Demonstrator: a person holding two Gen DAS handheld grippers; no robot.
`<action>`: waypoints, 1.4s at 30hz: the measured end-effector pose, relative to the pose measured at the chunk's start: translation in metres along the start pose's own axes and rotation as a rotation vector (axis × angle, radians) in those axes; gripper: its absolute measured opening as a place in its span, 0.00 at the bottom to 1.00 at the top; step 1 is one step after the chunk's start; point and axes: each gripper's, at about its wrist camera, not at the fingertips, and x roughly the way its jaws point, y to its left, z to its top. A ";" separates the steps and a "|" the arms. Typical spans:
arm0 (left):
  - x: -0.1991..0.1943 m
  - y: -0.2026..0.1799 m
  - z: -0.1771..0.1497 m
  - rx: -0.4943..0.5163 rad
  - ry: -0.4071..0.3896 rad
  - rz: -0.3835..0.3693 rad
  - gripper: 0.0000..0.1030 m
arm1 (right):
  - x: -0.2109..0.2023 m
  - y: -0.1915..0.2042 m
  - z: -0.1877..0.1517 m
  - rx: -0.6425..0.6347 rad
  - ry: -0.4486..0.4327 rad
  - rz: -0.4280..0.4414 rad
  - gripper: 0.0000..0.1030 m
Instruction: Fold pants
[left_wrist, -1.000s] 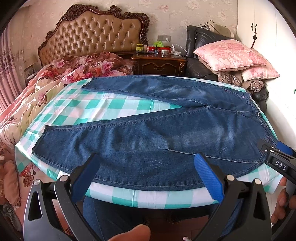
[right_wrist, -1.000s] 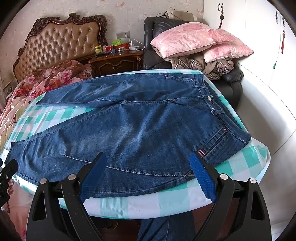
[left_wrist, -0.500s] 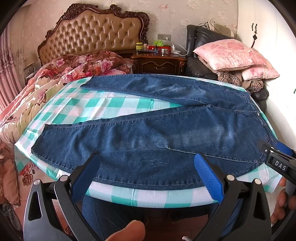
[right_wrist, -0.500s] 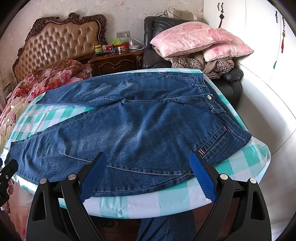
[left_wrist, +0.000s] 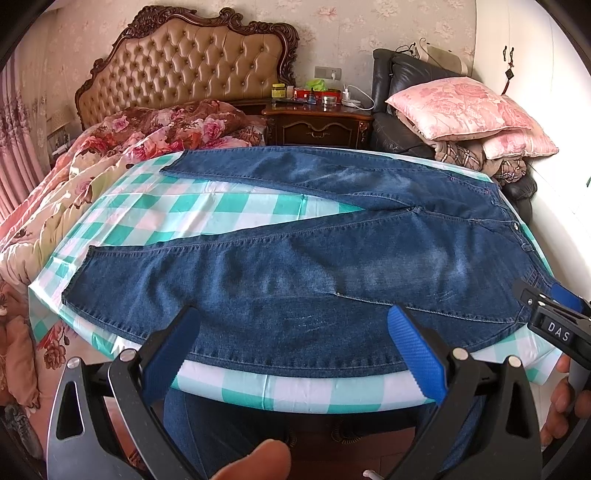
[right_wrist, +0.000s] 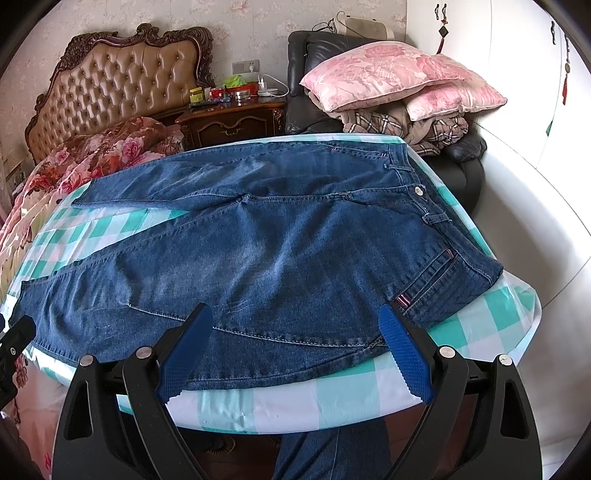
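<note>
Blue denim pants (left_wrist: 332, 258) lie flat and unfolded on a table covered by a green-and-white checked cloth (left_wrist: 207, 206). In the left wrist view, the waistband points toward the pink floral pillows (left_wrist: 461, 107) stacked on a black leather armchair (left_wrist: 399, 88), and the two legs spread apart toward the flowered quilt (left_wrist: 122, 147) on the bed. The left gripper (left_wrist: 291, 350) hovers just off the near edge of the cloth, its jaws wide apart with nothing between the blue ribbed pads (left_wrist: 413, 354). The right gripper (left_wrist: 554, 325) shows at the frame's edge near the waist corner of the pants; its jaws cannot be judged from here.

In the right wrist view, the pants (right_wrist: 295, 251) fill most of the checked cloth (right_wrist: 491, 317), the metal button (right_wrist: 418, 190) and red-tabbed pocket on the armchair (right_wrist: 306, 51) side. The right gripper (right_wrist: 295, 350) hangs over the near hem of the seat area, jaws spread wide and empty, pads (right_wrist: 402, 350) above the denim edge.
</note>
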 end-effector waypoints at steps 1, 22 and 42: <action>0.000 0.000 0.000 0.000 0.000 0.000 0.99 | 0.001 0.000 -0.001 0.001 0.001 0.000 0.85; 0.003 0.004 -0.002 -0.007 0.005 -0.002 0.99 | 0.003 -0.001 -0.003 -0.001 -0.001 -0.003 0.85; 0.068 0.058 -0.010 -0.167 0.178 -0.164 0.99 | 0.206 -0.167 0.214 0.171 0.183 -0.057 0.85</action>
